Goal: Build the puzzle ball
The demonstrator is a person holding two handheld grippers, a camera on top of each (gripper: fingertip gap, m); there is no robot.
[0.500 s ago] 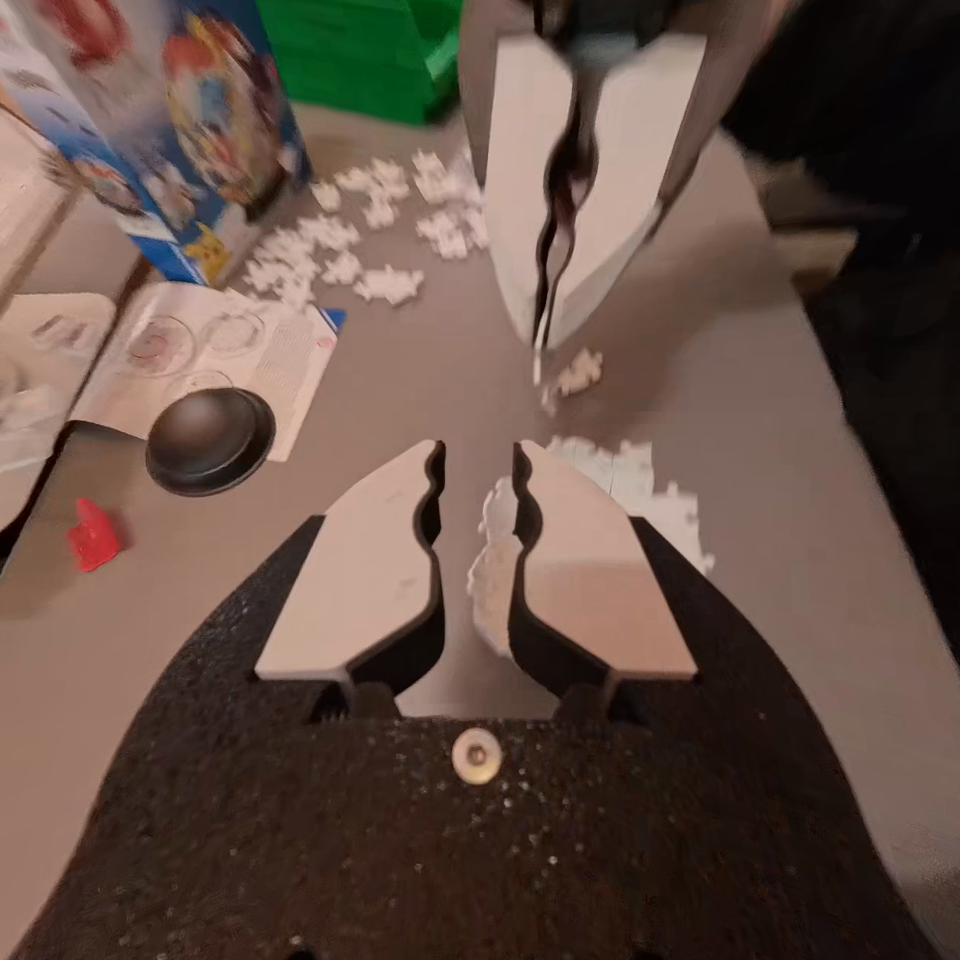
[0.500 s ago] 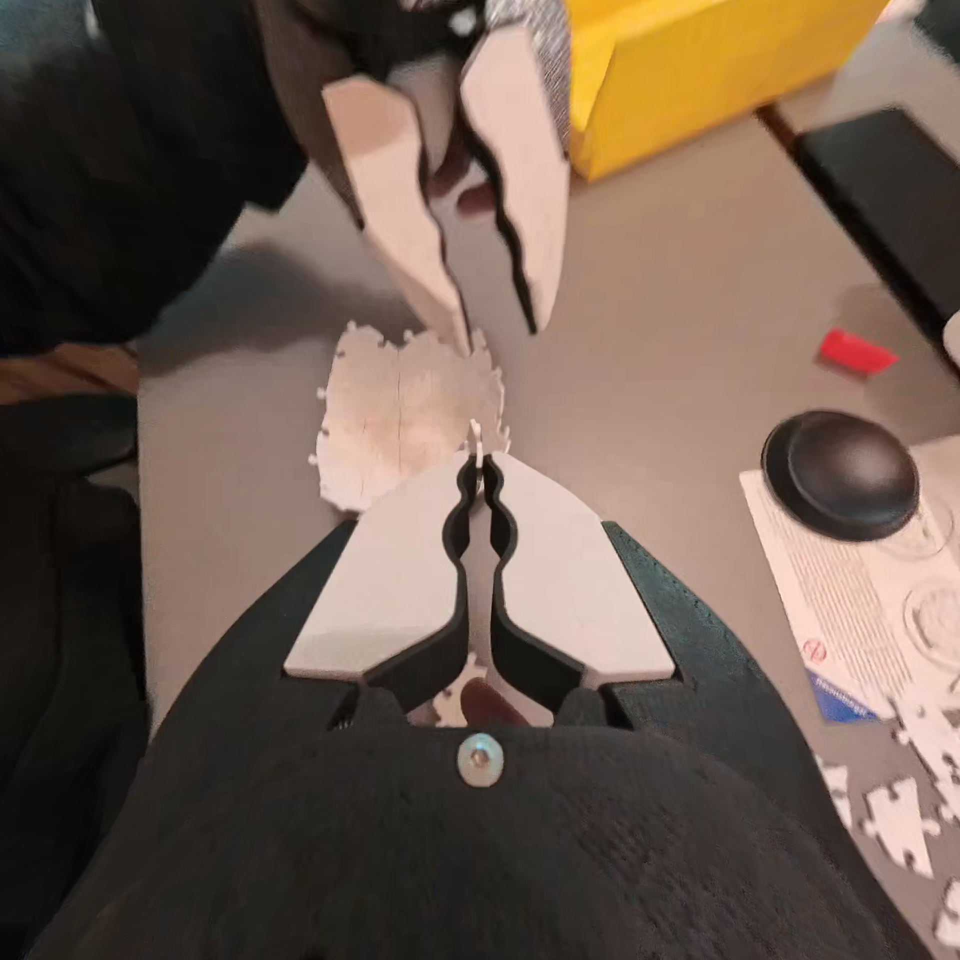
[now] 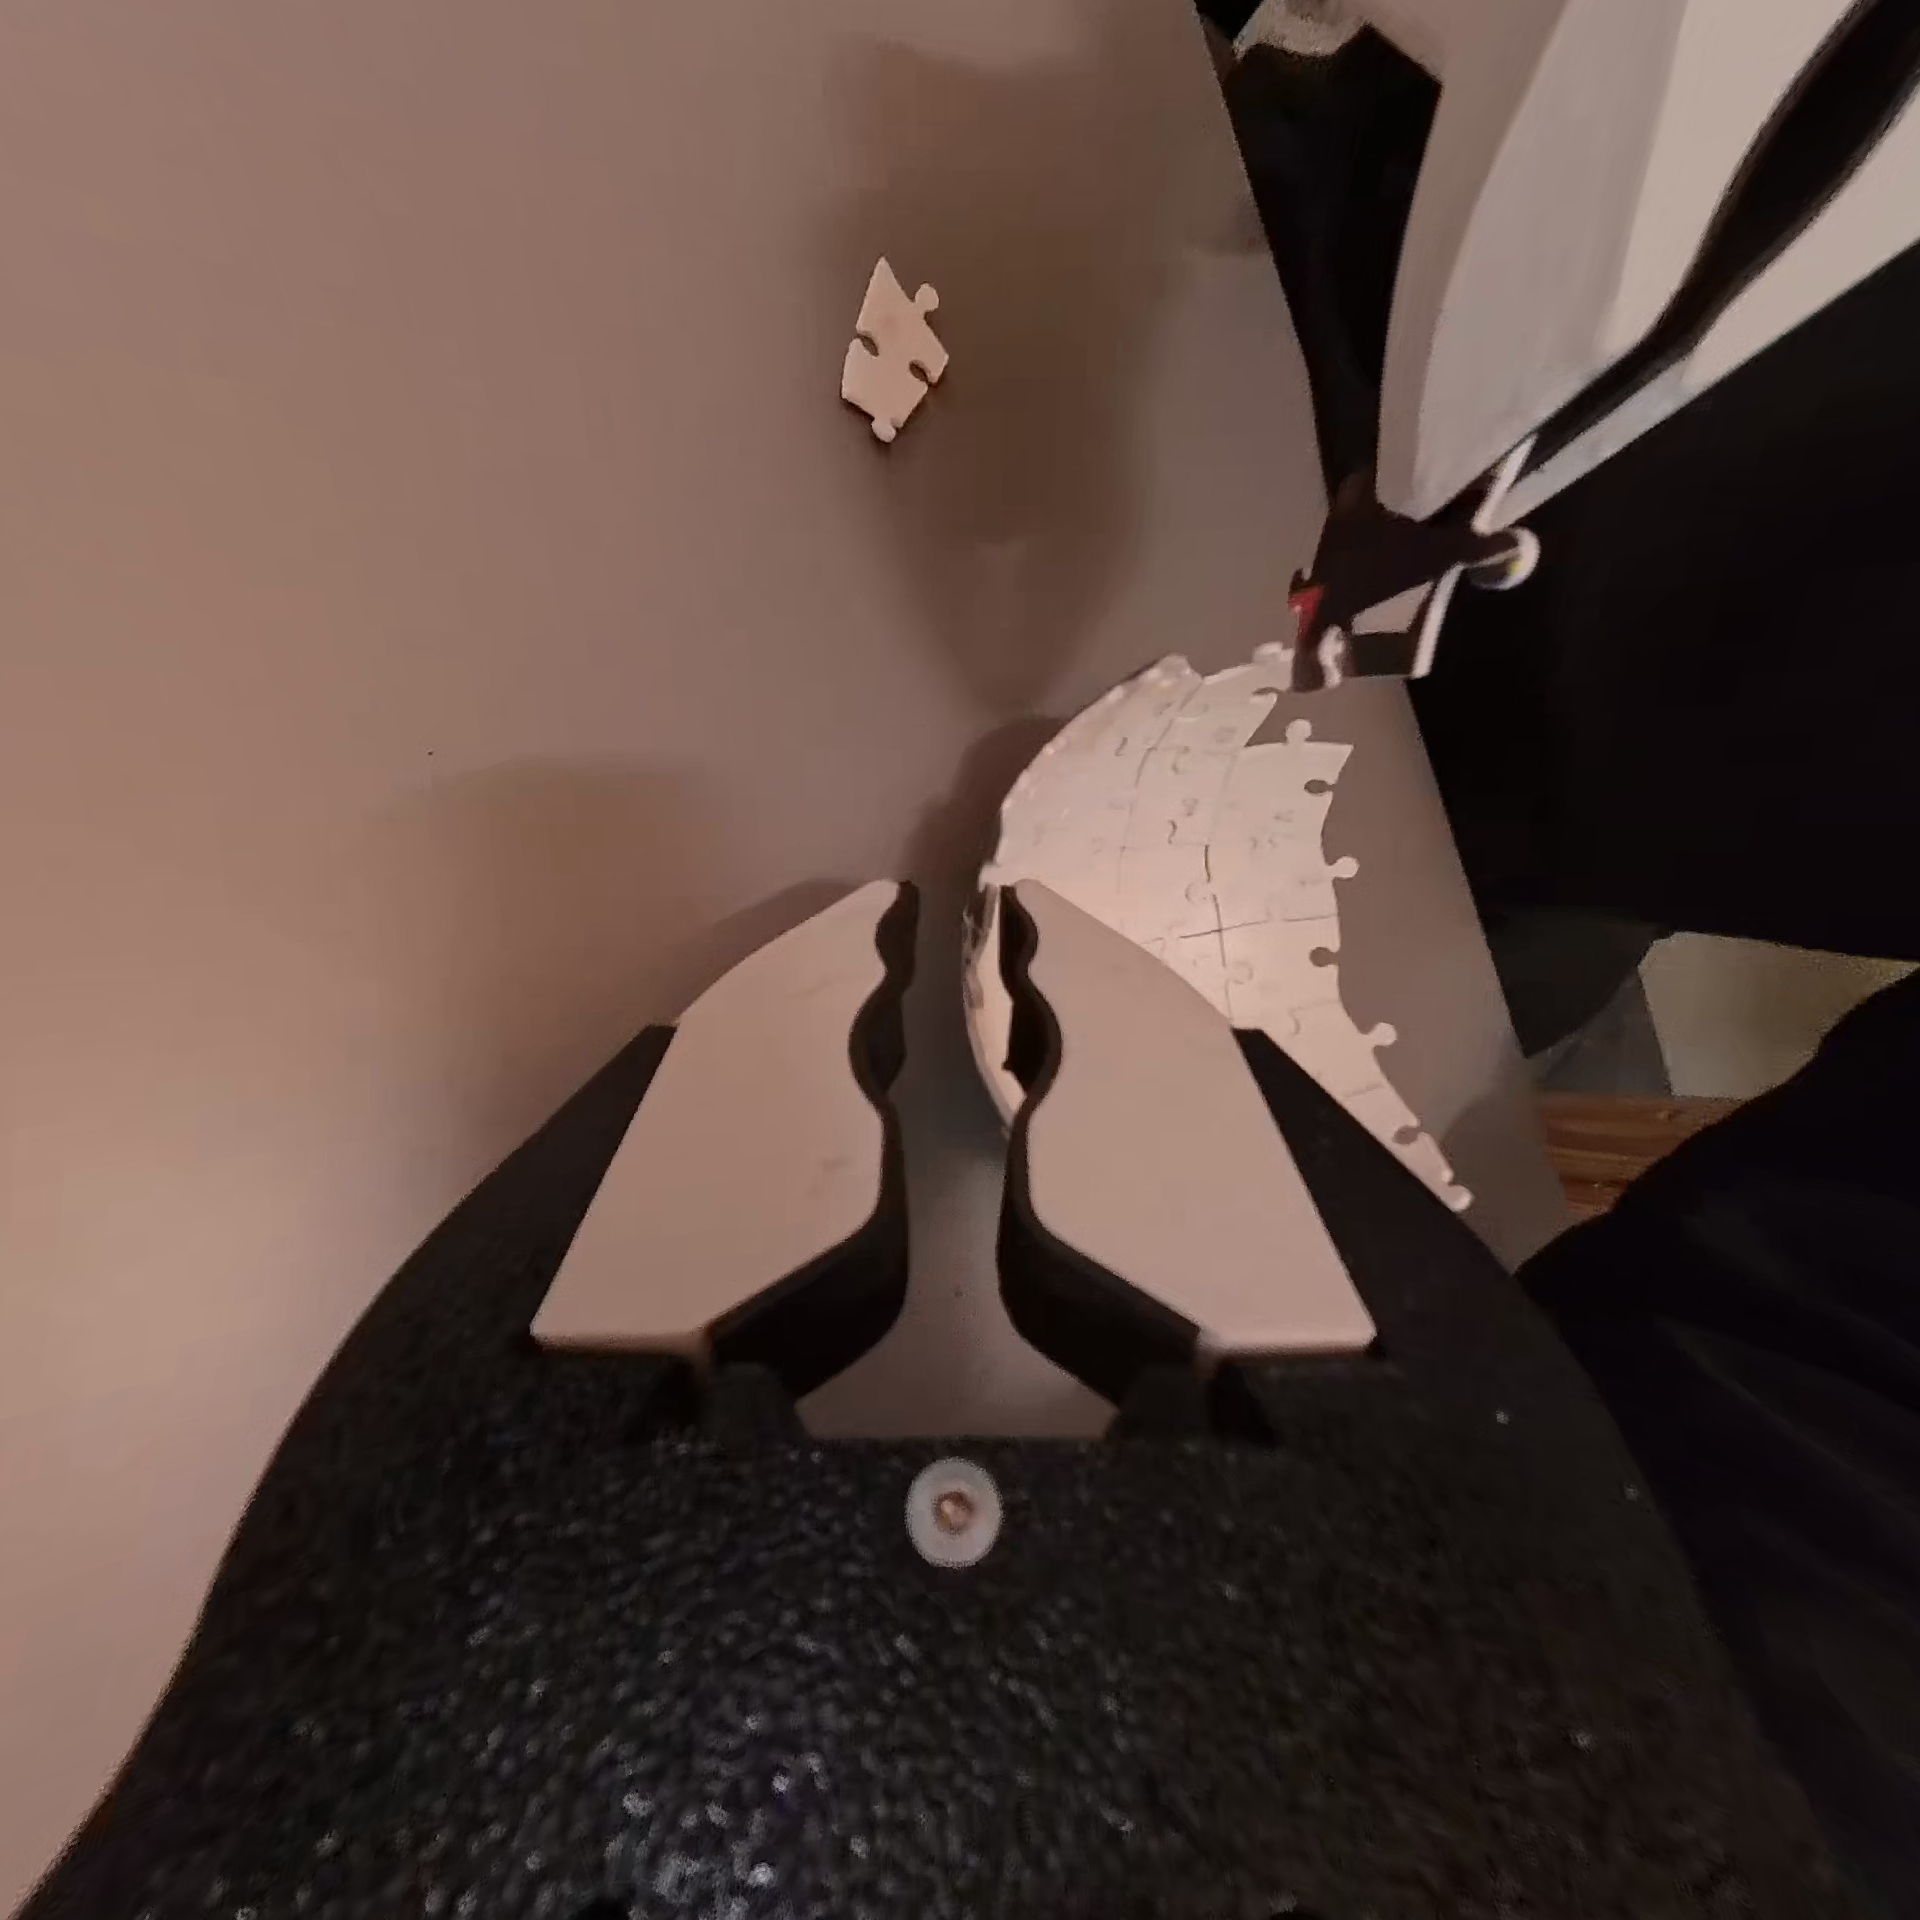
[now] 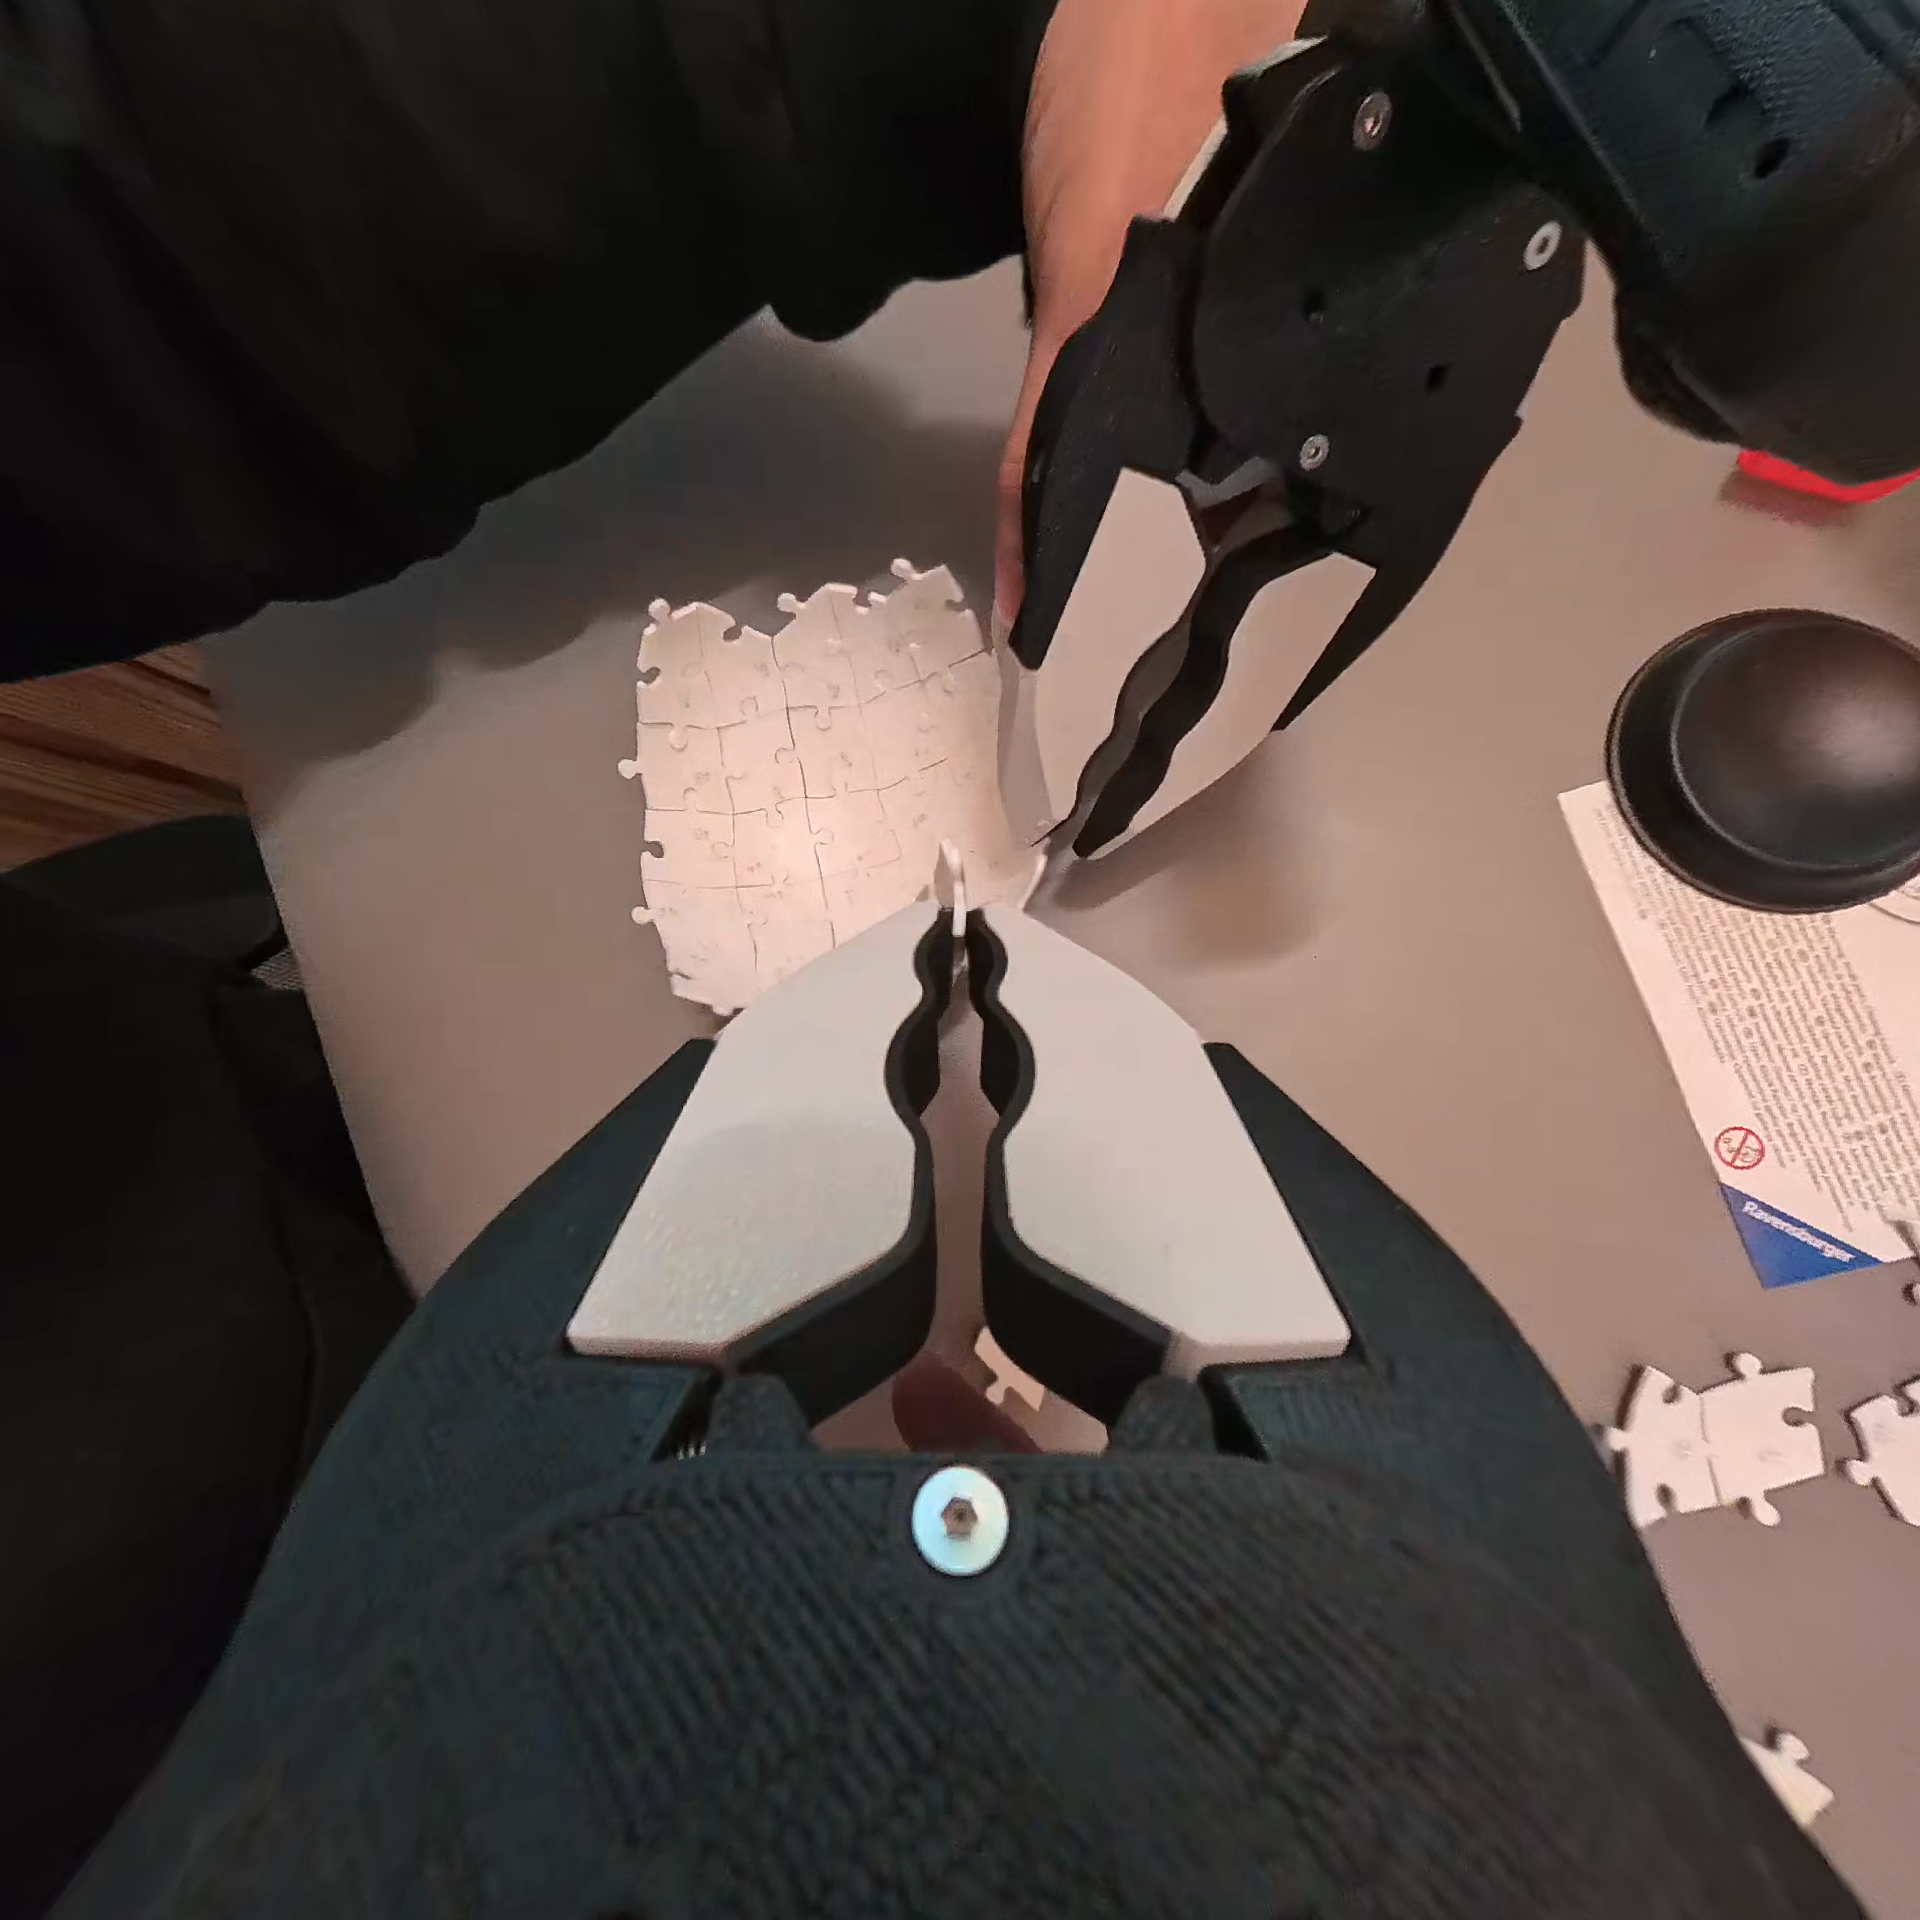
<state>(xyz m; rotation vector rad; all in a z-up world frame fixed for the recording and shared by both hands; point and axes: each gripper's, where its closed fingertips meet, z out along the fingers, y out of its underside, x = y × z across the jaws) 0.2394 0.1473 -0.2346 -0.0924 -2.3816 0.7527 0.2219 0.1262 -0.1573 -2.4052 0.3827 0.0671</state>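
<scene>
A curved white section of joined puzzle pieces [image 4: 810, 769] lies on the grey table [image 4: 1351, 987]; it also shows in the left wrist view [image 3: 1195, 883]. My left gripper [image 3: 958, 899] stands at the section's edge with a narrow gap. The edge sits between the jaws, against the right finger. It also shows in the right wrist view [image 4: 1060, 847], tips down at the section's corner. My right gripper [image 4: 956, 925] is shut on a single puzzle piece [image 4: 951, 873], held at the section's rim close to the left tips. That piece [image 3: 1382, 603] shows its printed side.
A black dome stand [image 4: 1787, 758] rests on a printed leaflet [image 4: 1766, 1039] at the right. Loose white pieces [image 4: 1714, 1444] lie at the lower right, two joined pieces [image 3: 894, 353] farther off. A red object [image 4: 1808, 478] lies behind the left gripper. The table edge [image 4: 239, 727] is at the left. There is about 8 cm between the tips of the two grippers.
The left gripper has swung toward the section, so the box and leaflet left its view. The right gripper has brought its piece down to the section's rim, close to the left tips.
</scene>
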